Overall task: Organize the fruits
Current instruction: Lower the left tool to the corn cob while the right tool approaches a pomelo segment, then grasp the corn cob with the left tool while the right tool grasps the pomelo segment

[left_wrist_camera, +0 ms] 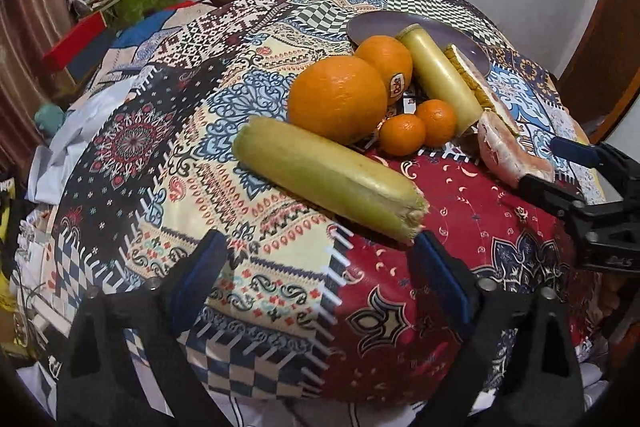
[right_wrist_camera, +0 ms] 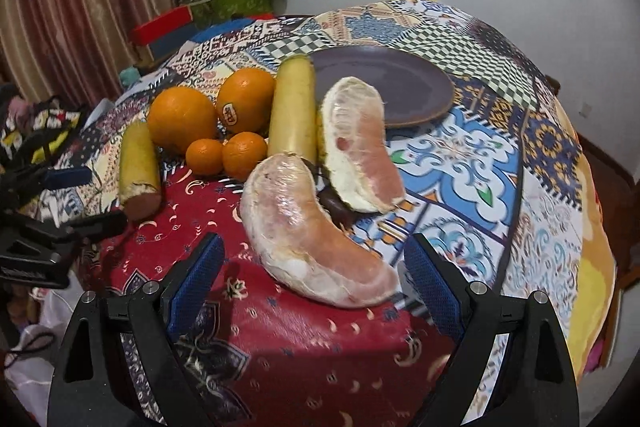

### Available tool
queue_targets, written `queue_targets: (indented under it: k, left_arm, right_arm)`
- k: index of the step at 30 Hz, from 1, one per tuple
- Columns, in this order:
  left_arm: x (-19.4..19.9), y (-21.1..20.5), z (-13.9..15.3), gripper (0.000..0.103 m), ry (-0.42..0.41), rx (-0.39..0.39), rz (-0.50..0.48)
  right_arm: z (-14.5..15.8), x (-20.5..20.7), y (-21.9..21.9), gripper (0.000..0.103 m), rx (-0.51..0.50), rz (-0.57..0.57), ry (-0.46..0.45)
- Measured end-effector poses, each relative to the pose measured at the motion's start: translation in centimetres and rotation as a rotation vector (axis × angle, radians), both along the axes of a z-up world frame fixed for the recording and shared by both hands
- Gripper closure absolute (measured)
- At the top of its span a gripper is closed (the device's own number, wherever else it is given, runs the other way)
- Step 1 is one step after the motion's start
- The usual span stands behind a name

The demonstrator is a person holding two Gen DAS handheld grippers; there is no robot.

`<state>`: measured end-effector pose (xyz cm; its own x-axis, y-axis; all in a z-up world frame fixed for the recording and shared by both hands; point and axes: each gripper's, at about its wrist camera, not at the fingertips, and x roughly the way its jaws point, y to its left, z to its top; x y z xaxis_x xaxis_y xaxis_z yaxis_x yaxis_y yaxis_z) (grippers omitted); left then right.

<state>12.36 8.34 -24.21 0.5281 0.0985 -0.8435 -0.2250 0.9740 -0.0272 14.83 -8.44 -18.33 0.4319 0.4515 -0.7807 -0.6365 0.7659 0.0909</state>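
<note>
1. My left gripper is spread wide with nothing in it, blue pads hovering over the patchwork-print tablecloth, just short of the broken end of the near yellow-green sugarcane stick.
2. That stick lies flat on the cloth, slanting away to the left, its far side right up against the big round orange.
3. Behind the big one sits the second orange with the brand sticker, and in front of that are two small mandarins side by side, touching each other.
4. Next over is the second yellow-green sugarcane stick, lying with its far end at the rim of the flat dark purple plate. Nothing on the plate itself.
5. Right of that stick: one peeled pink pomelo wedge leaning on its edge, partly overlapping the plate's near rim.
6. The other peeled pink pomelo wedge lies closer to me, curved like a crescent.
7. My right gripper is wide open too, its pads either side of that near wedge's low end, not squeezing it.
</note>
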Motion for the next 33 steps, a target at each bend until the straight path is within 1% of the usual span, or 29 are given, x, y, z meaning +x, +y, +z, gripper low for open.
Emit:
queue_targets:
  k: [2,4,5,6,8,10,11,12,13,18,20,23,24,26,27,29,33]
  left_arm:
    - [-0.3,0.2,0.4,0.012,-0.013,-0.029,-0.007]
    - [-0.3,0.2,1.1,0.012,-0.042,-0.08,-0.015]
    - [-0.2,0.2,1.4,0.012,-0.053,-0.101,-0.016]
    - [0.0,0.1,1.7,0.012,-0.068,-0.119,-0.014]
    - [0.6,0.0,2.0,0.012,-0.08,-0.119,-0.006]
    - [1.5,0.0,1.8,0.012,-0.07,-0.105,0.012]
    - [1.7,0.0,1.7,0.012,-0.065,-0.103,0.02]
    - [2.1,0.1,1.5,0.012,-0.059,-0.103,0.03]
    - [2.6,0.2,1.2,0.012,-0.054,-0.106,0.043]
    - [3.7,0.1,0.0,0.012,-0.037,-0.095,0.078]
    - [3.9,0.2,-0.4,0.016,-0.028,-0.087,0.092]
    - [3.7,0.3,-0.7,0.024,-0.026,-0.068,0.103]
    - [3.6,0.4,-0.7,0.025,-0.03,-0.076,0.099]
    - [3.2,0.6,-0.6,0.031,-0.037,-0.097,0.09]
    - [3.0,0.6,-0.5,0.033,-0.039,-0.099,0.082]
    - [2.4,0.6,-0.4,0.04,-0.042,-0.1,0.063]
    - [1.1,0.8,0.0,0.049,-0.05,-0.115,0.036]
  right_arm:
    - [-0.5,0.2,0.5,0.014,-0.018,0.012,0.004]
    - [-0.8,0.2,0.8,0.015,-0.03,0.017,0.0]
    - [-0.9,0.2,0.9,0.018,-0.039,0.018,-0.001]
    - [-1.1,0.3,1.0,0.02,-0.048,0.016,-0.001]
    - [-1.4,0.5,0.9,0.027,-0.055,0.009,0.0]
    - [-1.3,0.7,0.5,0.028,-0.039,0.008,0.011]
    - [-1.3,0.7,0.5,0.031,-0.035,0.007,0.014]
    - [-1.2,0.7,0.5,0.034,-0.029,0.008,0.015]
    - [-1.1,0.7,0.4,0.04,-0.024,0.011,0.019]
    - [-0.7,0.5,0.3,0.051,0.004,0.013,0.037]
    - [-0.3,0.3,0.1,0.058,0.021,0.014,0.041]
    - [0.3,0.2,-0.2,0.064,0.041,0.009,0.042]
    - [0.5,0.2,-0.2,0.065,0.045,0.006,0.045]
    - [0.8,0.2,-0.7,0.068,0.063,-0.009,0.051]
    - [0.9,0.3,-1.0,0.068,0.076,-0.016,0.059]
    - [1.2,0.4,-1.7,0.07,0.101,-0.03,0.077]
    - [1.6,0.3,-2.6,0.073,0.122,-0.056,0.093]
